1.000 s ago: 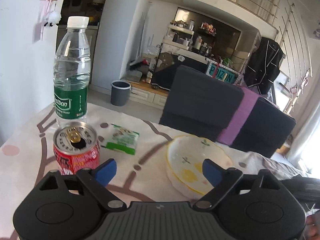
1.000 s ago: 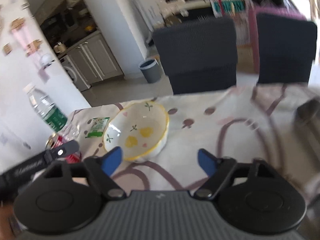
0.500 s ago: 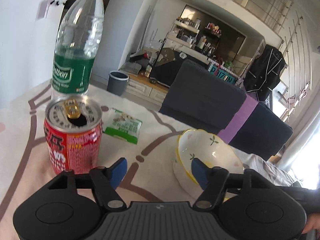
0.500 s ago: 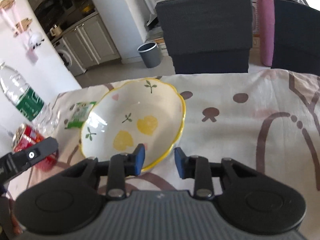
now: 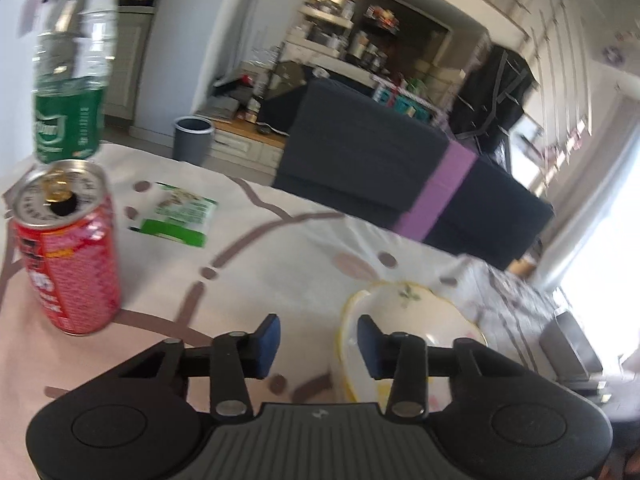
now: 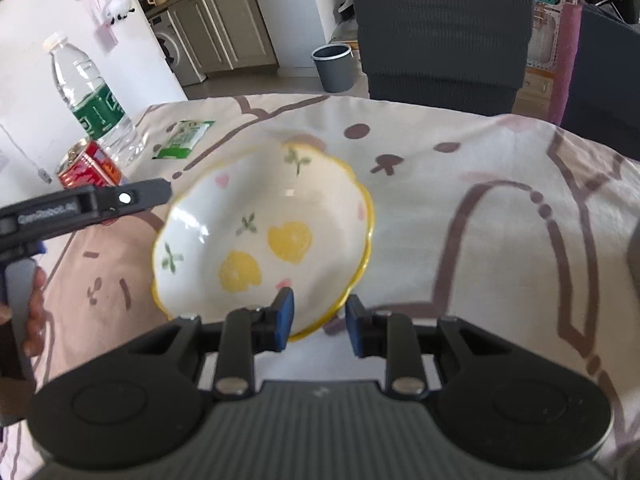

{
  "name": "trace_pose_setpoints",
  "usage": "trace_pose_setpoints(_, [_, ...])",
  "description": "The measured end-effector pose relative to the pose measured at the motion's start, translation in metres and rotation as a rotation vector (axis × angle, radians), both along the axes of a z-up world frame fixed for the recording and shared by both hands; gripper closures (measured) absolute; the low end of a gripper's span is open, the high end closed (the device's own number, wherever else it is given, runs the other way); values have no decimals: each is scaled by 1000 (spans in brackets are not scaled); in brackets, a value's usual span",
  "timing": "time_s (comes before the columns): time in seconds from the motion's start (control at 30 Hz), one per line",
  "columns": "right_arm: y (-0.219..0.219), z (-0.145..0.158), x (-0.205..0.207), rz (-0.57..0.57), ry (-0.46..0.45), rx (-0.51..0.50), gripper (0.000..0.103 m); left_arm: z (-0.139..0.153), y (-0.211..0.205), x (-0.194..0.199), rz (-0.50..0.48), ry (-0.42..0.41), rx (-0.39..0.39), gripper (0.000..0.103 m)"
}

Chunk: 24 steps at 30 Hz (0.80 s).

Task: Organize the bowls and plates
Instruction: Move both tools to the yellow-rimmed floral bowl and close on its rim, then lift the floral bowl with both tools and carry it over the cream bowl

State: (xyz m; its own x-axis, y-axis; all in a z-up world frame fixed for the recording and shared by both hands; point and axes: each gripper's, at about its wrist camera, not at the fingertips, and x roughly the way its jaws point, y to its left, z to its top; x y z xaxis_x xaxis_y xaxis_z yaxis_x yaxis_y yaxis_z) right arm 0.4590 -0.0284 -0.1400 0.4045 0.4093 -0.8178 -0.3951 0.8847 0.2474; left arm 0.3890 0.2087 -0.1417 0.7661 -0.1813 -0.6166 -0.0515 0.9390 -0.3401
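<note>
Over on the far left there's a clear plastic water bottle (image 6: 90,94) with a green label, standing upright with a red soda can (image 6: 89,169) right in front of it, top already popped. Both look parked out of the way at the edge of the worktop (image 6: 500,184), which has a soft cream cloth with brownish-purple doodle lines. Just right of those is a flat green snack packet (image 6: 184,139), crinkly foil-type stuff, lying flat.

The left hand-held gripper (image 5: 318,338) has its blue pads apart with nothing between them. In its own view the right pad sits against or just inside the near rim of the bowl and the left pad is outside, so my guess is it's lining up to steady that side. Can't tell if it's actually touching.

Middle of the cloth: the bowl (image 6: 264,236), glossy white ceramic, scalloped yellow rim, little lemons, green sprigs and pink hearts painted inside. It's shallow and wavy-edged, so the rim is the only sensible place to grab.

The right hand-held gripper (image 6: 318,318) does exactly that: one blue pad inside the near rim, one outside, pinched down on the wall. The bowl looks a bit tipped, maybe lifting.
</note>
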Motion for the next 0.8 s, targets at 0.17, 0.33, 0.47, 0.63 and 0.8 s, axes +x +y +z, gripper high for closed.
trace_pose_setpoints(0.17, [-18, 5, 4, -77, 8, 67, 82, -7, -20, 7, -41, 62, 45, 79])
trace_pose_setpoints(0.33, [-12, -4, 12, -129, -13, 84, 84, -15, -28, 15, -39, 101, 73, 90])
trace_pose_setpoints(0.47, [-14, -9, 19, -160, -43, 103, 90, -17, -28, 16, -30, 108, 81, 91])
trace_pose_setpoints(0.63, [-11, -10, 26, -191, -67, 102, 93, -16, -30, 18, -31, 119, 87, 92])
trace_pose_setpoints(0.8, [-9, -10, 32, -187, -63, 93, 95, -15, -32, 18, -21, 125, 97, 93])
